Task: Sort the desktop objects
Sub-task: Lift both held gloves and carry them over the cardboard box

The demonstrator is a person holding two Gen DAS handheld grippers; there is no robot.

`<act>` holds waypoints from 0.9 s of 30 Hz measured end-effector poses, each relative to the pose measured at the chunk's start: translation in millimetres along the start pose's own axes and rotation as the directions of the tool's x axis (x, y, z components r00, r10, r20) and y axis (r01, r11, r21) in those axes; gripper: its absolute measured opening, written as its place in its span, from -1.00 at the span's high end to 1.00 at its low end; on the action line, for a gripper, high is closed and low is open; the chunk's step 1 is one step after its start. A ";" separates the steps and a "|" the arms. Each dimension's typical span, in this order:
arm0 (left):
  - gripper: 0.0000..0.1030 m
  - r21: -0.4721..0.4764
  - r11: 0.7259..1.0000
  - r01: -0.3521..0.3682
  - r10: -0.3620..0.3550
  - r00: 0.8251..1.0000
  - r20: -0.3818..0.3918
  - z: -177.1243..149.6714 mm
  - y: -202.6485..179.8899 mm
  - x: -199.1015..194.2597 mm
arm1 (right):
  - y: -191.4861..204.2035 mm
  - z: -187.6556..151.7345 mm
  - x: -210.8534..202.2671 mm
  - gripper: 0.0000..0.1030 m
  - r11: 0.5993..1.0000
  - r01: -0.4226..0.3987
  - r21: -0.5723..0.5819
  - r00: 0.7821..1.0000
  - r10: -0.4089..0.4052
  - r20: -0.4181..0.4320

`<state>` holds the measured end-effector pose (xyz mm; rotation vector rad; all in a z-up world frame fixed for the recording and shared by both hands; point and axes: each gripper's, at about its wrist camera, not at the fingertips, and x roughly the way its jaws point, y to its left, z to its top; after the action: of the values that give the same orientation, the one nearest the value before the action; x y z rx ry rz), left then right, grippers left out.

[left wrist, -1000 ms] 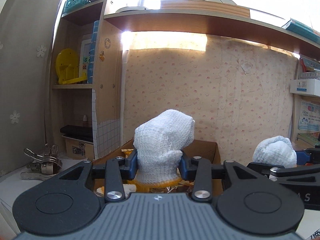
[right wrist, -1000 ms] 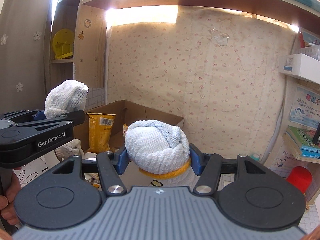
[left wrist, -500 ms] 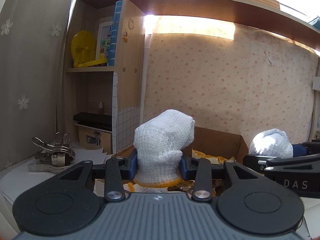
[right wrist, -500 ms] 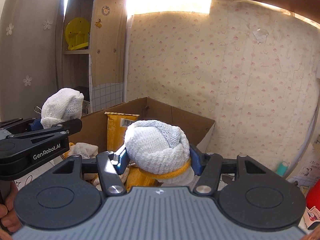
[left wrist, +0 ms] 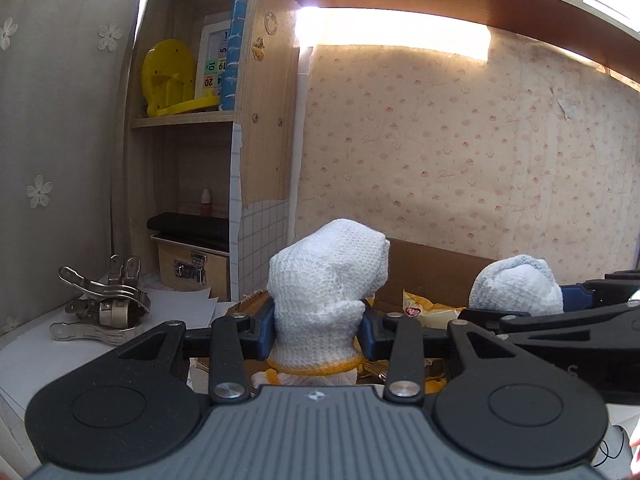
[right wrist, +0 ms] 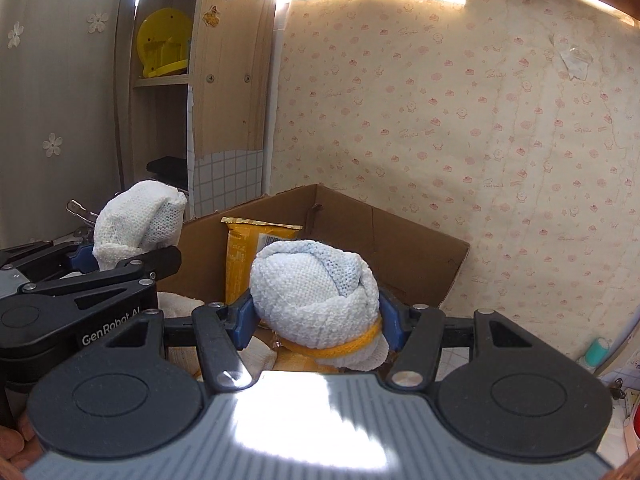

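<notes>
We are holding two black two-finger grippers side by side over a desk; the left gripper [left wrist: 318, 332] is clenching an upright bundle of white knitted work glove with a yellow cuff band [left wrist: 324, 280], its blue pads pressing on the bundle's lower sides, while the right gripper [right wrist: 316, 320] is gripping a rounder rolled white knitted glove with a yellow band [right wrist: 316, 284] in the same way, blue pads tight on both flanks; in the right wrist view the left gripper [right wrist: 100, 256] is showing at the left edge with its glove [right wrist: 138, 220] standing above it, and in the left wrist view the right gripper's rolled glove [left wrist: 516, 286] is peeking over the black body at the right; both bundles are hanging just in front of and slightly above an open brown cardboard box [right wrist: 400, 236] that is sitting against the pink-patterned wallpaper [right wrist: 480, 100]; inside the box a yellow snack packet [right wrist: 240, 256] is standing upright against the far wall, and more white cloth is lying at the bottom left; to the left, a cluster of shiny metal spring clips [left wrist: 100, 308] is resting on white paper sheets [left wrist: 188, 304]; behind them a wooden shelf unit [left wrist: 260, 120] is holding a yellow plastic toy [left wrist: 168, 76] above and a small wooden case with a metal latch [left wrist: 192, 264] below.
</notes>
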<state>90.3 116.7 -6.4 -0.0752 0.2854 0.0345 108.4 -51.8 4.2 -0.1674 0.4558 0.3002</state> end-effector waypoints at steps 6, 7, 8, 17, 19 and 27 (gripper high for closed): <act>0.18 0.002 1.000 -0.006 0.006 1.000 -0.010 -0.5 0.5 5.6 | 2.4 1.8 8.9 -0.15 1.000 -0.002 -0.006 1.000 0.002 -0.010; 0.18 0.001 1.000 -0.005 0.005 1.000 -0.012 -0.7 0.7 6.4 | 2.6 1.9 9.8 -0.15 1.000 -0.003 -0.006 1.000 0.003 -0.011; 0.18 0.001 1.000 -0.006 0.006 1.000 -0.014 -1.0 0.6 7.3 | 2.7 1.9 10.8 -0.15 1.000 -0.004 -0.005 1.000 0.004 -0.011; 0.18 -0.001 1.000 -0.011 0.011 1.000 -0.024 -1.2 0.2 12.7 | 3.9 2.7 20.3 -0.15 1.000 -0.008 -0.011 1.000 0.008 -0.026; 0.18 -0.002 1.000 -0.014 0.014 1.000 -0.025 -1.2 -0.2 12.9 | 4.7 2.8 22.0 -0.15 1.000 -0.009 -0.012 1.000 0.008 -0.028; 0.17 -0.006 1.000 -0.016 0.016 0.999 -0.032 -1.4 1.0 16.1 | 7.0 2.6 27.6 -0.15 1.000 -0.010 -0.016 0.999 0.009 -0.039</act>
<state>105.3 118.0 -12.3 -0.0799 0.3181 0.0501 130.8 -37.8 -6.8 -0.1874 0.4929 0.3106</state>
